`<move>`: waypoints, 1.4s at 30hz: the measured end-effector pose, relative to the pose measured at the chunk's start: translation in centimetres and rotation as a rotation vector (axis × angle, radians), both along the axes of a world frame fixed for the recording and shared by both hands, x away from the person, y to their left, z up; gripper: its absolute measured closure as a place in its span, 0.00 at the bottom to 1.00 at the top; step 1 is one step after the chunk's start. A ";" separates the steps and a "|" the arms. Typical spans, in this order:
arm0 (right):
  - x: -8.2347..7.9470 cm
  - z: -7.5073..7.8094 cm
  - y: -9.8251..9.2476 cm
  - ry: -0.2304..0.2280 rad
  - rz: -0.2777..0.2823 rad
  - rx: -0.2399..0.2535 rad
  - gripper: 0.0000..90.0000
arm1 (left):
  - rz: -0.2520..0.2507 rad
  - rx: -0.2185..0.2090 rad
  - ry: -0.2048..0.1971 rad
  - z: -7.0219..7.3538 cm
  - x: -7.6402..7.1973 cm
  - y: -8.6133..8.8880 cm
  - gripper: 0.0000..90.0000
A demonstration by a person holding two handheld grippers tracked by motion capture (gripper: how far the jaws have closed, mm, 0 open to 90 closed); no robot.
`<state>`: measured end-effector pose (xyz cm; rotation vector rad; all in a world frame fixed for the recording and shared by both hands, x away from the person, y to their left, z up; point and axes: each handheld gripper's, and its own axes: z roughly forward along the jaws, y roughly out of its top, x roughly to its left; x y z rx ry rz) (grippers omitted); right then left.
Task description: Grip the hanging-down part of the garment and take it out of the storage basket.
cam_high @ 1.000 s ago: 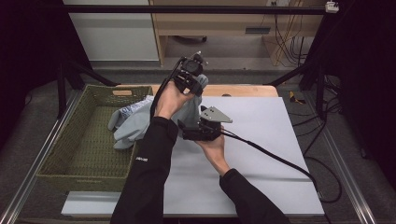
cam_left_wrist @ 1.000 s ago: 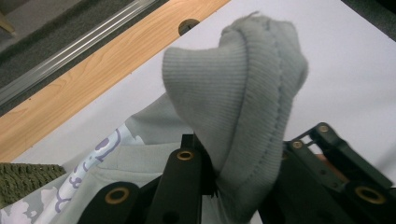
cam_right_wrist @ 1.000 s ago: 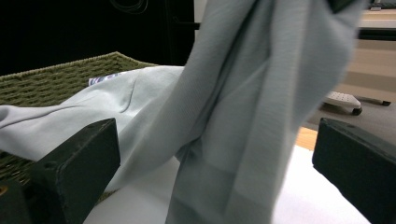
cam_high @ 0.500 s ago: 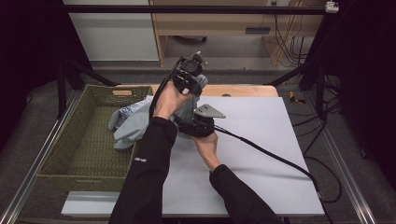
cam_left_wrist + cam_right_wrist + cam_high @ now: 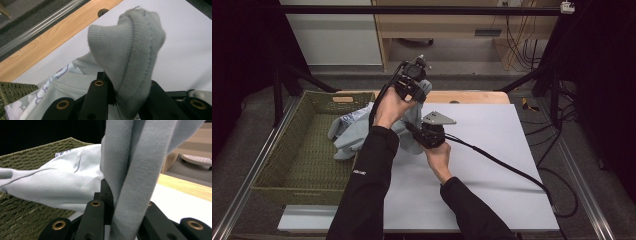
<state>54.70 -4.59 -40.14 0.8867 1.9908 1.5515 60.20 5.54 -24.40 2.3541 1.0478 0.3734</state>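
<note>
Grey ribbed cloth (image 5: pixel 130 50) is pinched between the left gripper (image 5: pixel 408 90) fingers (image 5: pixel 96 100), its cuff standing above them. The right gripper (image 5: pixel 424 134) fingers (image 5: pixel 96 217) have just been closing and now clamp a hanging fold.

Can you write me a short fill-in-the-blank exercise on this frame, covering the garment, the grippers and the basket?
1. Both grippers are clamped on a grey ____.
2. The left gripper pinches the sweatshirt's ribbed ____, as the left gripper view shows.
3. Part of the sweatshirt hangs over the rim of the green woven ____.
4. The right gripper holds the fabric above the ____ table top.

Missing words: sweatshirt; cuff; basket; white
</note>
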 end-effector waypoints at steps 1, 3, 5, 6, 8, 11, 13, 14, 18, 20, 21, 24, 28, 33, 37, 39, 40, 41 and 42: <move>-0.3 0.2 -0.1 0.021 0.016 0.014 0.92 | 0.000 -0.006 0.000 0.1 0.0 0.1 0.90; -0.4 0.3 -0.2 0.024 0.003 0.027 0.92 | 0.002 -0.009 -0.001 0.2 -0.1 0.2 0.90; -0.7 0.4 -0.4 0.007 0.012 0.016 0.92 | 0.001 -0.006 -0.004 0.4 -0.2 0.3 0.90; -1.0 0.6 -0.5 0.017 0.012 0.027 0.92 | 0.001 -0.007 -0.006 0.4 -0.3 0.3 0.90; -1.4 0.8 -0.8 -0.003 0.013 0.024 0.92 | 0.001 -0.005 -0.007 0.5 -0.3 0.2 0.90; -1.9 1.1 -1.3 -0.027 0.026 0.028 0.92 | -0.002 -0.007 -0.009 0.6 -0.4 0.0 0.90; -2.3 1.4 -1.8 -0.029 0.026 0.022 0.92 | -0.004 -0.004 -0.008 0.7 -0.5 -0.2 0.90; -2.4 1.5 -2.0 -0.036 0.020 0.025 0.92 | -0.004 -0.006 -0.008 0.7 -0.5 -0.2 0.90; -3.0 1.8 -3.2 -0.046 0.029 0.009 0.92 | -0.012 -0.004 -0.006 0.6 -0.6 -0.7 0.90; -3.5 2.1 -3.6 -0.042 0.039 0.016 0.92 | -0.015 -0.006 -0.003 0.6 -0.7 -0.9 0.90; -3.6 2.1 -3.8 -0.051 0.039 0.010 0.92 | -0.017 -0.006 -0.004 0.6 -0.7 -1.0 0.90; -4.1 2.5 -4.7 -0.064 0.045 -0.004 0.92 | -0.022 -0.004 -0.002 0.7 -0.9 -1.2 0.90; -4.6 3.2 -5.7 -0.073 0.043 -0.014 0.92 | -0.030 -0.001 -0.001 1.0 -1.2 -1.4 0.90; -5.4 3.7 -6.4 -0.091 0.037 -0.028 0.92 | -0.043 -0.001 -0.002 1.2 -1.8 -1.6 0.90; -6.1 4.1 -7.1 -0.098 0.041 -0.021 0.92 | -0.053 -0.012 -0.004 1.5 -2.3 -1.6 0.90; -6.3 4.3 -7.4 -0.102 0.041 -0.021 0.92 | -0.062 -0.011 -0.002 1.6 -2.4 -1.5 0.90; -6.4 4.3 -7.5 -0.109 0.040 -0.027 0.92 | -0.063 -0.014 -0.001 1.6 -2.5 -1.5 0.90; -6.5 4.4 -7.6 -0.104 0.038 -0.024 0.92 | -0.066 -0.017 -0.001 1.6 -2.7 -1.6 0.90; -6.6 4.5 -7.9 -0.104 0.040 -0.023 0.92 | -0.078 -0.008 0.002 1.7 -2.7 -1.6 0.90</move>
